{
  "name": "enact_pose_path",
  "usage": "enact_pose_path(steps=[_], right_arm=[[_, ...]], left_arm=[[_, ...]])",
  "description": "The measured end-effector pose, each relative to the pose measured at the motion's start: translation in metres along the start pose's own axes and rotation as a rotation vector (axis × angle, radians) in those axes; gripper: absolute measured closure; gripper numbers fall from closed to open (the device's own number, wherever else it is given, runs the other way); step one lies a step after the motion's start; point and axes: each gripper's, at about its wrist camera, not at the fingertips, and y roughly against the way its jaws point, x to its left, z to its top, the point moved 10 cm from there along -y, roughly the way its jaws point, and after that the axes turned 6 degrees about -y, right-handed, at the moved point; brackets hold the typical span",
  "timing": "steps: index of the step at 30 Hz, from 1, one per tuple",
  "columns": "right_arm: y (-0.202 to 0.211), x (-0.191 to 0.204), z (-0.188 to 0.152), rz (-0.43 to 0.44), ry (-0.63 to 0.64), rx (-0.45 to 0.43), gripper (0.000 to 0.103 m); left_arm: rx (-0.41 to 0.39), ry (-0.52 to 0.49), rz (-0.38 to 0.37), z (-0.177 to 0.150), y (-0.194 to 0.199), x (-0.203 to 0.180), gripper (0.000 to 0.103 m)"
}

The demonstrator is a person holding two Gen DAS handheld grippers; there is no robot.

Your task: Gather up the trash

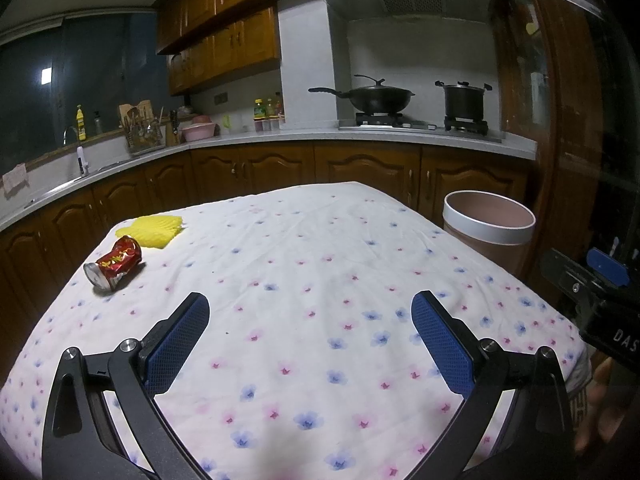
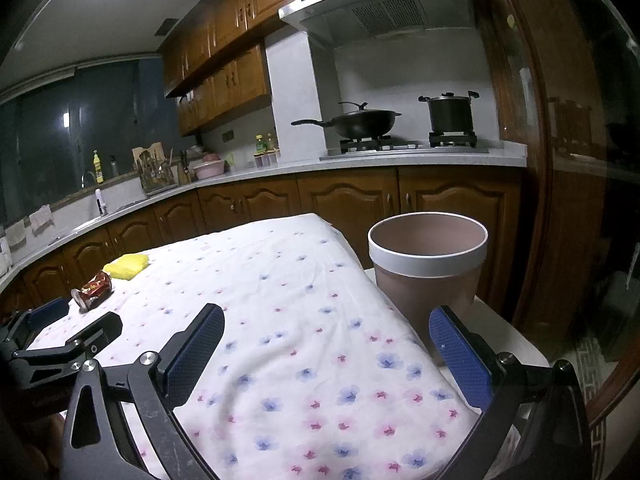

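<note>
A crushed red can [image 1: 114,264] lies on its side at the far left of the flowered tablecloth [image 1: 304,280], beside a yellow crumpled wrapper [image 1: 154,231]. Both show small in the right wrist view, the can [image 2: 93,288] and the wrapper [image 2: 127,266]. A pink trash bin with a white rim [image 1: 490,232] stands off the table's right edge, close ahead in the right wrist view [image 2: 428,268]. My left gripper [image 1: 310,306] is open and empty above the near table. My right gripper [image 2: 326,320] is open and empty over the table's right edge, near the bin.
Kitchen counter and wooden cabinets [image 1: 360,164] run behind the table. A wok [image 1: 376,98] and a pot [image 1: 464,100] sit on the stove. The left gripper's body shows at the left of the right wrist view [image 2: 60,340]. A dark wooden door frame [image 2: 560,200] stands right.
</note>
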Motion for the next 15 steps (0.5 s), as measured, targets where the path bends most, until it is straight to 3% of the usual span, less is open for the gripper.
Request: enact_pose_path(steps=[15], right_arm=[[0.0021, -0.0003, -0.0045, -0.004, -0.003, 0.011, 0.000]], left_arm=[[0.012, -0.008, -0.030, 0.0022, -0.0066, 0.0009, 0.000]])
